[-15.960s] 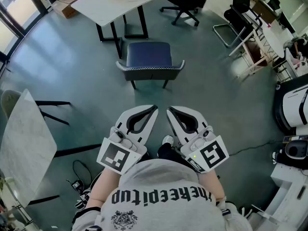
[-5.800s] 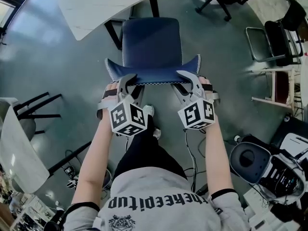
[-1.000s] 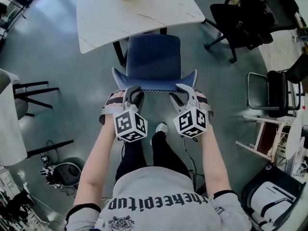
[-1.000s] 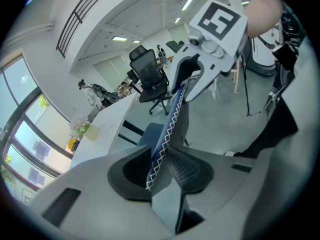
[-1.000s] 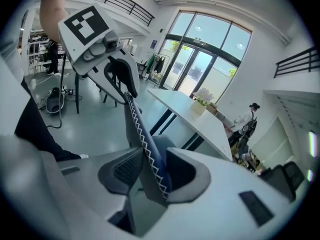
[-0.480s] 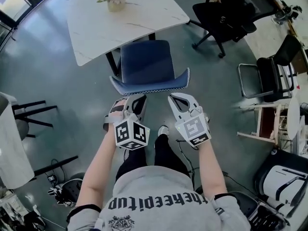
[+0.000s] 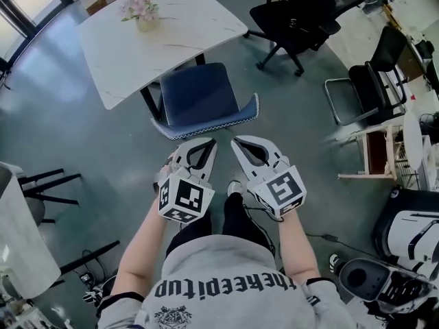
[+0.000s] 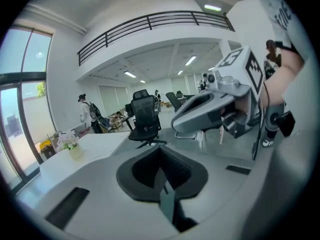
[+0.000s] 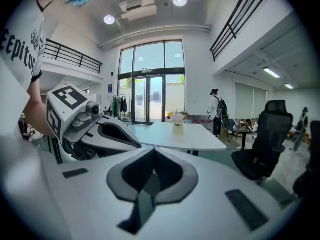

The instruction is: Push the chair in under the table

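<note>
Both claws are up in front of me, side by side above the grey floor. My left claw has its jaws pressed together with nothing pinched; its own view shows the dark pads meeting down the middle, empty. My right claw is the same, jaws together and nothing between them. The two tips angle toward each other, near one another but apart. The blue chair stands just beyond the tips with its curved backrest toward me, and neither claw touches it. The front of its seat sits under the edge of the white marble-look table, while the rest of the seat and the backrest stand out past the edge. A small vase of pink flowers stands on the far part of the tabletop. A black office chair stands off to the right of the table, well apart from the blue one. A person stands in the background beyond the table in the right gripper view.
</note>
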Available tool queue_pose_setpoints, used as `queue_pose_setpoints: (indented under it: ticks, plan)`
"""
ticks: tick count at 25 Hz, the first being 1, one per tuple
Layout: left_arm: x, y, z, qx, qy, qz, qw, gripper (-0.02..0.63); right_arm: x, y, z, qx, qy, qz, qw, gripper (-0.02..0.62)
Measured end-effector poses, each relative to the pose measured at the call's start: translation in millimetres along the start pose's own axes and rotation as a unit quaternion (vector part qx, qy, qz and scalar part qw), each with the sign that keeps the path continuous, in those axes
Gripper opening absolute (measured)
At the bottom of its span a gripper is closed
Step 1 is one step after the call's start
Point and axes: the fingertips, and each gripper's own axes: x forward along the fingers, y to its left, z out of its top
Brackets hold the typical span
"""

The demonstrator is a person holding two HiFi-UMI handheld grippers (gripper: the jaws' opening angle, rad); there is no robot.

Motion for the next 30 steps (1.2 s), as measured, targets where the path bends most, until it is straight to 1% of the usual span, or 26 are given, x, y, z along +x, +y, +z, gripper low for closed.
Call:
queue_pose_setpoints:
  ticks: [4,8,13,18,24,30]
  plan:
    - [-18,-4,22,-0.041,-0.054,-0.022,0.9975,0.015,-10,13,12,0.008,-0.025,-0.01,1.0,0.011]
    - [-33,-6,45,-0.045,-0.094,-0.037,0.9939,0.015,-17,22,26,0.014,-0.043,-0.019,0.999,0.011]
    - [-49,-8,58,-0.058,-0.126,-0.046,0.9892,0.015,-27,31,41,0.034,-0.07,-0.022,0.997,0.011]
    - [-63,-9,62,-0.067,-0.149,-0.048,0.9855,0.015,-35,40,53,0.043,-0.091,-0.026,0.995,0.011]
    - [-78,-5,67,-0.1,-0.172,-0.053,0.9786,0.015,-37,51,64,0.05,-0.107,-0.025,0.993,0.011]
    - [-89,1,64,-0.1,-0.18,-0.048,0.9773,0.015,-33,61,71,0.046,-0.114,-0.023,0.992,0.011]
